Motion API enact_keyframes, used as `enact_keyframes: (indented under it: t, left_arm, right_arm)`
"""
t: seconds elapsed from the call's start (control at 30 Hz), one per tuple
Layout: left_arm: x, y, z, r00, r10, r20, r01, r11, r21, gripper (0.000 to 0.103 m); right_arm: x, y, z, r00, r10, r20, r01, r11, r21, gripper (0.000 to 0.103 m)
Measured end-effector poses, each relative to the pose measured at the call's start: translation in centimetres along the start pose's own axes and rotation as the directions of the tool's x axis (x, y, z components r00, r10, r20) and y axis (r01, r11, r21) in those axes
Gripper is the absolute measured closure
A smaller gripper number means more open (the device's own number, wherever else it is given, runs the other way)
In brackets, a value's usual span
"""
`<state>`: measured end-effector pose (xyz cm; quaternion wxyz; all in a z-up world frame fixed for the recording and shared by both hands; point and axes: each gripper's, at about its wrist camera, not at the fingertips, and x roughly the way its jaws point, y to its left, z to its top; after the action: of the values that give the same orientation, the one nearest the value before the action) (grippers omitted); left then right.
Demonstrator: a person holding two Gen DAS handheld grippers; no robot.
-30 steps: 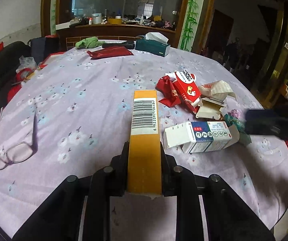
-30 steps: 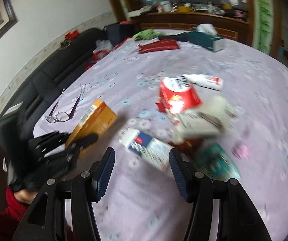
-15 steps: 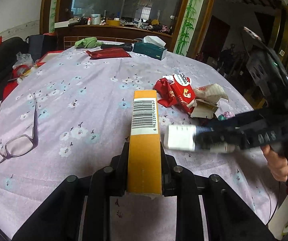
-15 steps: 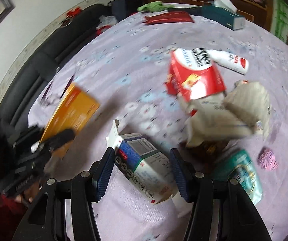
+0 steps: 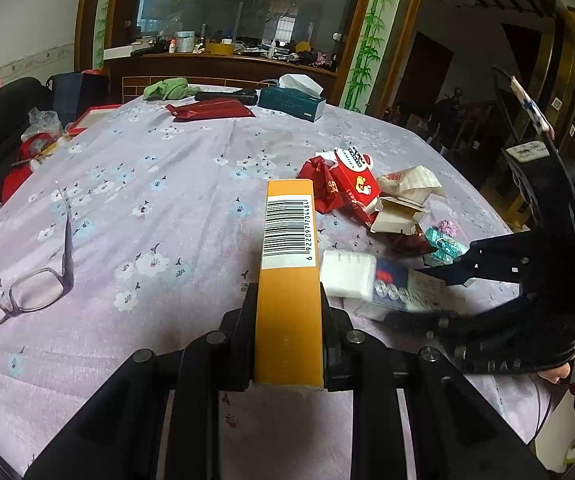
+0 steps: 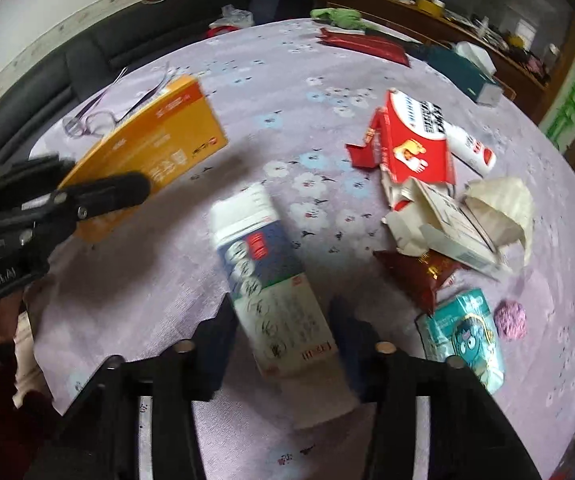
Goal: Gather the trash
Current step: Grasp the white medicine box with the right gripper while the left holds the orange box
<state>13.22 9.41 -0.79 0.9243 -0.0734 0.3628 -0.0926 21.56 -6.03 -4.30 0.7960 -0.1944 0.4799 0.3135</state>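
Note:
My left gripper (image 5: 289,300) is shut on a long orange box (image 5: 287,208) with a barcode, held just above the lilac flowered tablecloth (image 5: 147,200); the same orange box (image 6: 155,148) shows in the right wrist view. A white and blue carton (image 6: 263,272) lies flat on the cloth between the fingers of my right gripper (image 6: 285,332), which stands open around its near end. From the left wrist view the carton (image 5: 351,276) sits just right of the orange box. Further right lie a red and white carton (image 6: 415,144), a torn white box (image 6: 447,228) and crumpled beige paper (image 6: 503,204).
A dark red wrapper (image 6: 427,272), a teal packet (image 6: 463,332) and a pink ball (image 6: 509,318) lie near the right gripper. Glasses (image 5: 23,288) rest at the left. A tissue box (image 5: 291,102) and red packet (image 5: 211,110) sit at the far side. A black sofa borders the left.
My right gripper has swung in from the right and down over the white and blue carton, which now sits between its fingers. The left gripper keeps the orange box almost still.

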Motion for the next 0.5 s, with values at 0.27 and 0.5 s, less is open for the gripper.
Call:
enact_keyframes:
  t: [0.27, 0.5]
  left_arm:
    - [-0.6, -2.3, -0.1, 0.999, -0.023, 0.024, 0.023, 1.000, 0.016, 0.081]
    - [0.1, -6.6, -0.4, 0.998, -0.033, 0.062, 0.032, 0.999, 0.021, 0.081]
  right_arm:
    - [-4.9, -1.5, -2.7, 0.982, 0.016, 0.186, -0.053, 0.978, 0.199, 0.066]
    - [-9.9, -4.2, -9.1, 0.912, -0.237, 0.334, 0.051, 0.875, 0.481, 0.066]
